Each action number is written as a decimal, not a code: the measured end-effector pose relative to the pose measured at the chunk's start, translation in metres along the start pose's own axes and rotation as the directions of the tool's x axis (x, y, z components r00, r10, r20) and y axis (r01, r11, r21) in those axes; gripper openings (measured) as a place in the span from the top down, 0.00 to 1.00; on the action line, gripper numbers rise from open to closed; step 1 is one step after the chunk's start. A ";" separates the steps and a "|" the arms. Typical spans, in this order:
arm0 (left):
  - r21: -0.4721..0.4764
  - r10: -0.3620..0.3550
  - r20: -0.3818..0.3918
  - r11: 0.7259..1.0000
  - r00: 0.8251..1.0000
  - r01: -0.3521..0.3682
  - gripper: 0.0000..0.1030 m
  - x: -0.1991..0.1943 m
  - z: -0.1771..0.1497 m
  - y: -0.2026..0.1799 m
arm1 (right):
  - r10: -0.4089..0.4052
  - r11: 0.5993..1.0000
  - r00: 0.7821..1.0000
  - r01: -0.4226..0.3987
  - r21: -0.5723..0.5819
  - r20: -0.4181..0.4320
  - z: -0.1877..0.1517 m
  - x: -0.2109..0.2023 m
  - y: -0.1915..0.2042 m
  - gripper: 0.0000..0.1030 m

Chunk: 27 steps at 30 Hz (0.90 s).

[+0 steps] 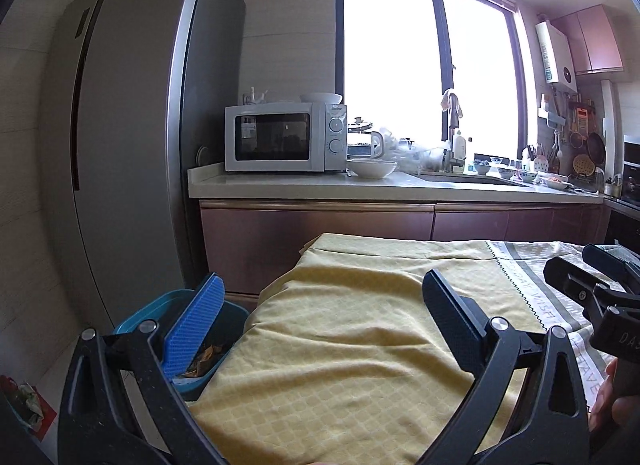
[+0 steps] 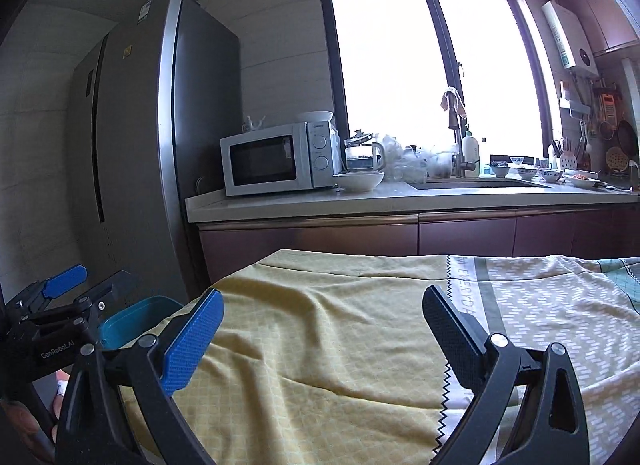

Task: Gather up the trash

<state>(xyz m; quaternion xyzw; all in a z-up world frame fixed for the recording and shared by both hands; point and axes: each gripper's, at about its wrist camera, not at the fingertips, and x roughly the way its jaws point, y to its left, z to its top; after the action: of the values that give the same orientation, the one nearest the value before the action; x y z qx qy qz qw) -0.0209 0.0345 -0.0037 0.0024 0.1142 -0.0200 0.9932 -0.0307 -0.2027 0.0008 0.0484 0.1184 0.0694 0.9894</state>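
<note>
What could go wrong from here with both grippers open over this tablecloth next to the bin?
The yellow tablecloth lies loose and wrinkled, so the open left gripper or right gripper might snag and drag it. The teal bin sits low beside the table edge, half hidden behind a finger, so anything dropped toward it might miss.

Black grippers, 1 blue pad [image 1: 195, 329] each

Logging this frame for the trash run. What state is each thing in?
Left gripper: open, empty.
Right gripper: open, empty.
Bin: open-topped, scraps inside, beside the table.
Tablecloth: spread, wrinkled, no trash visible on it.
Microwave: door shut.
Fridge: doors shut.
</note>
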 end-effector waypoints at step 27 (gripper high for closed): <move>0.022 0.030 0.058 0.999 0.998 -0.031 0.05 -0.008 0.003 -0.005 | -0.024 1.000 1.000 0.024 0.006 0.012 0.002 -0.009 -0.009 0.07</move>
<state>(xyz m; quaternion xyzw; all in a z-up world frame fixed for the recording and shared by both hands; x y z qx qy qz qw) -0.0284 0.0295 0.0015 0.0150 0.0854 -0.0062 0.9962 -0.0376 -0.2133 0.0039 0.0504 0.1133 0.0568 0.9907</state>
